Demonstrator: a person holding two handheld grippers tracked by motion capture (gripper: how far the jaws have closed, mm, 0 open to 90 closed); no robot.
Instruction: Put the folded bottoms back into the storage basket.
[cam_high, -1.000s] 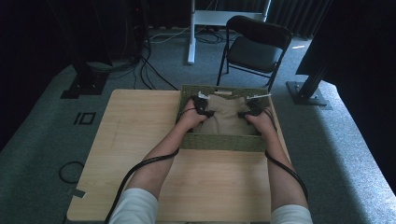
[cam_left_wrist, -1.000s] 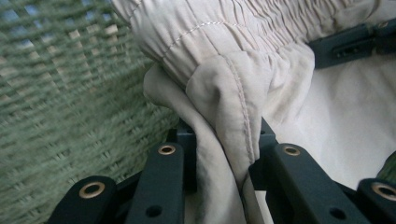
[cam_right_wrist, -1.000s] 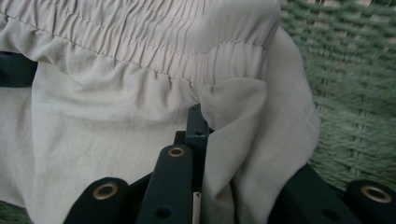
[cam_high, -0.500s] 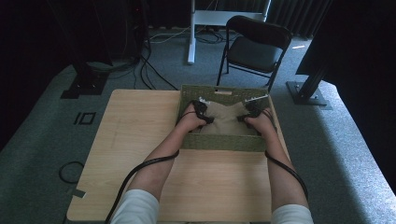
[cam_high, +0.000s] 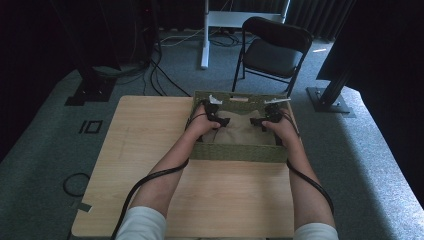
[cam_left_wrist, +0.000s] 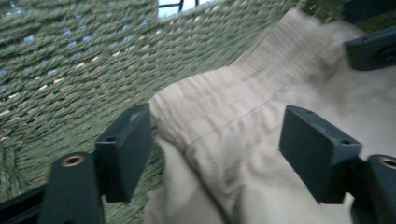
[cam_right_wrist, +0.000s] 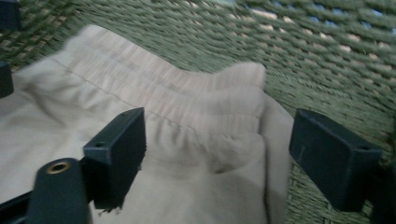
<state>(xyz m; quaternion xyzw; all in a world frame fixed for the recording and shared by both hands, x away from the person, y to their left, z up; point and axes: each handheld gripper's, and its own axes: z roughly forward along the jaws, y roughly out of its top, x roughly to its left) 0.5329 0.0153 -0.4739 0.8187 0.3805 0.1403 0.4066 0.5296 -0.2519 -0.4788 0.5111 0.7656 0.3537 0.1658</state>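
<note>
A green woven basket (cam_high: 235, 151) stands at the far right of the wooden table. Inside it lies a beige garment (cam_high: 242, 131) with a ribbed elastic waistband (cam_left_wrist: 219, 100). My left gripper (cam_left_wrist: 215, 154) is open inside the basket, its jaws straddling the left end of the waistband without closing on it. My right gripper (cam_right_wrist: 219, 156) is open too, its jaws set either side of the waistband's right corner (cam_right_wrist: 238, 88). In the high view the left gripper (cam_high: 218, 117) and right gripper (cam_high: 264, 118) face each other over the cloth. The other gripper's black jaw (cam_left_wrist: 371, 46) shows at the upper right of the left gripper view.
The basket's woven walls (cam_right_wrist: 327, 42) rise close behind both grippers. Bare tabletop (cam_high: 145, 135) stretches left of the basket and in front of it. A black folding chair (cam_high: 272, 50) stands on the carpet beyond the table. Cables trail from both hands.
Both grippers have moved deeper toward the basket's far wall and lower onto the garment. The cloth, bunched up a second ago, now lies flatter.
</note>
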